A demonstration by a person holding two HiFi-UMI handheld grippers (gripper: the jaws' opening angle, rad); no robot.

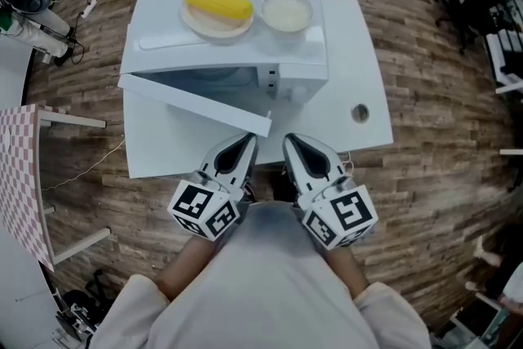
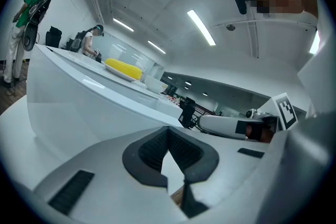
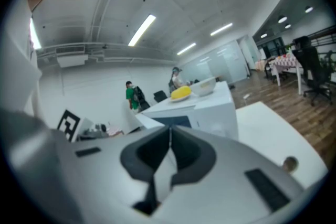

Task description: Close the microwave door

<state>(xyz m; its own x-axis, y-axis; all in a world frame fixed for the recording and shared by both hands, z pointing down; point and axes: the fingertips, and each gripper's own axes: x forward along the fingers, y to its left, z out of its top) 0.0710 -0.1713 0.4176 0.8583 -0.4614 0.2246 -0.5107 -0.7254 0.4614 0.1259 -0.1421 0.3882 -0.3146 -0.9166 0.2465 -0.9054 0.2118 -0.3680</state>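
The microwave door (image 1: pixel 196 102) hangs open, swung out from its left hinge over the front of the white table (image 1: pixel 351 78). The boxy white microwave (image 1: pixel 233 45) stands at the table's back left. On its flat top, a yellow corn cob (image 1: pixel 218 4) lies on a round plate (image 1: pixel 214 27) beside a pale bowl (image 1: pixel 287 11). The left gripper (image 1: pixel 244 143) and right gripper (image 1: pixel 292 143) are held side by side near the person's body, pointing at the door's edge. Each one's smooth grey jaws meet at the tips and hold nothing.

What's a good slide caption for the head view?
Microwave door ajar; left tongs and right tongs shut, empty, before it.
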